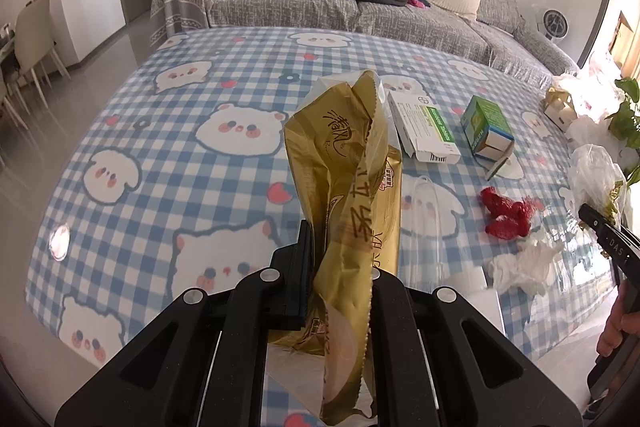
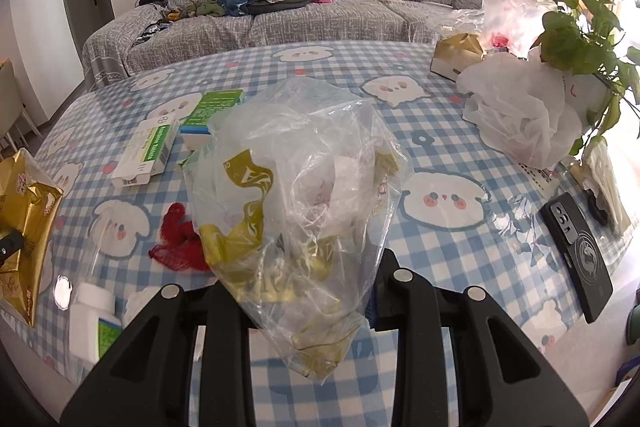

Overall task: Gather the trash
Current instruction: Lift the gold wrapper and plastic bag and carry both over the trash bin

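the gold wrapper [image 1: 344, 163], crinkled foil with a serrated edge, stands upright, long axis toward 12 o'clock, pinched by the left gripper [image 1: 340, 267] over the checked table [image 1: 160, 155]. the right gripper [image 2: 304, 283] clamps a crumpled clear bag [image 2: 296, 163], likewise upright.

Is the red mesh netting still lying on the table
Yes, the red mesh netting lies on the checked tablecloth, apart from both hand-held grippers.
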The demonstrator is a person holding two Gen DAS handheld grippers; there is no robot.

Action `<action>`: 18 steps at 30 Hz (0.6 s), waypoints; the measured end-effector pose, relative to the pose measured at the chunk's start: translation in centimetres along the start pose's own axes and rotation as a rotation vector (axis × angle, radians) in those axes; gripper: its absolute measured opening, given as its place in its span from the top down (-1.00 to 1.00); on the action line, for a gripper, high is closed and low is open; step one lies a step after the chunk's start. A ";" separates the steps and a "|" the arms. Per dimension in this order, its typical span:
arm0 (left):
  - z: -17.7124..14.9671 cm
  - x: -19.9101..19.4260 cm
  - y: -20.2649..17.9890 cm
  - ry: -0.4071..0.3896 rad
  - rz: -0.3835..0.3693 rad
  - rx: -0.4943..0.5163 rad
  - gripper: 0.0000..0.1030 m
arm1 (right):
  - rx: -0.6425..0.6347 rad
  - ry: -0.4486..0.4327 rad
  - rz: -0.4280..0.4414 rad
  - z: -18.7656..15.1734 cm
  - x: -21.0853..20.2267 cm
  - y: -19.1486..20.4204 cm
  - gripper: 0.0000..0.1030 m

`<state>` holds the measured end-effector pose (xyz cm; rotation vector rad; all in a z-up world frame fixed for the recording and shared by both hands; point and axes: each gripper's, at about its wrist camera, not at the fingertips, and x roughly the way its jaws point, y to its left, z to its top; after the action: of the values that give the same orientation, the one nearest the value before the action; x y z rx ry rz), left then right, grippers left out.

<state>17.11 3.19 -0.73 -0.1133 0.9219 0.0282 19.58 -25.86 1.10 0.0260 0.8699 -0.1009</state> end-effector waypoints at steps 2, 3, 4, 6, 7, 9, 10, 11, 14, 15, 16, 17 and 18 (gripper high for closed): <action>-0.4 -0.4 0.0 0.000 -0.003 0.001 0.86 | 0.000 -0.002 0.002 -0.3 -0.5 0.0 0.46; -0.7 -0.7 -0.1 -0.001 -0.005 0.003 0.86 | 0.000 -0.003 0.003 -0.5 -0.7 -0.1 0.46; -0.8 -1.0 -0.1 -0.002 -0.006 0.003 0.86 | -0.001 -0.004 0.004 -0.6 -1.0 -0.1 0.46; -1.1 -1.5 0.0 -0.006 -0.009 0.003 0.86 | -0.002 -0.007 0.004 -1.0 -1.6 -0.1 0.46; -1.3 -1.8 0.0 -0.008 -0.009 0.005 0.86 | -0.004 -0.008 0.005 -1.1 -1.8 0.0 0.46; -1.6 -2.4 0.0 -0.013 -0.010 0.006 0.86 | -0.007 -0.013 0.006 -1.5 -2.5 0.1 0.46; -1.8 -2.7 0.1 -0.015 -0.011 0.005 0.86 | -0.008 -0.015 0.007 -1.8 -2.8 0.2 0.46; -2.0 -3.0 0.1 -0.016 -0.012 0.005 0.86 | -0.009 -0.017 0.009 -1.9 -3.2 0.3 0.46; -2.8 -3.8 0.4 -0.019 -0.014 0.000 0.86 | -0.009 -0.026 0.019 -2.4 -4.3 0.5 0.46; -3.0 -4.0 0.5 -0.020 -0.016 -0.002 0.86 | -0.011 -0.030 0.024 -2.6 -4.8 0.7 0.46; -3.3 -4.3 0.6 -0.021 -0.018 -0.006 0.86 | -0.013 -0.034 0.027 -2.9 -5.2 0.9 0.46; -3.7 -4.7 0.7 -0.023 -0.022 -0.011 0.86 | -0.014 -0.036 0.031 -3.1 -5.6 1.0 0.46; -3.9 -4.9 0.8 -0.025 -0.024 -0.014 0.86 | -0.017 -0.040 0.037 -3.3 -6.0 1.3 0.46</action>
<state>11.03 3.71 0.78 -0.1372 0.8957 0.0134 13.31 -23.93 3.54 0.0242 0.8298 -0.0594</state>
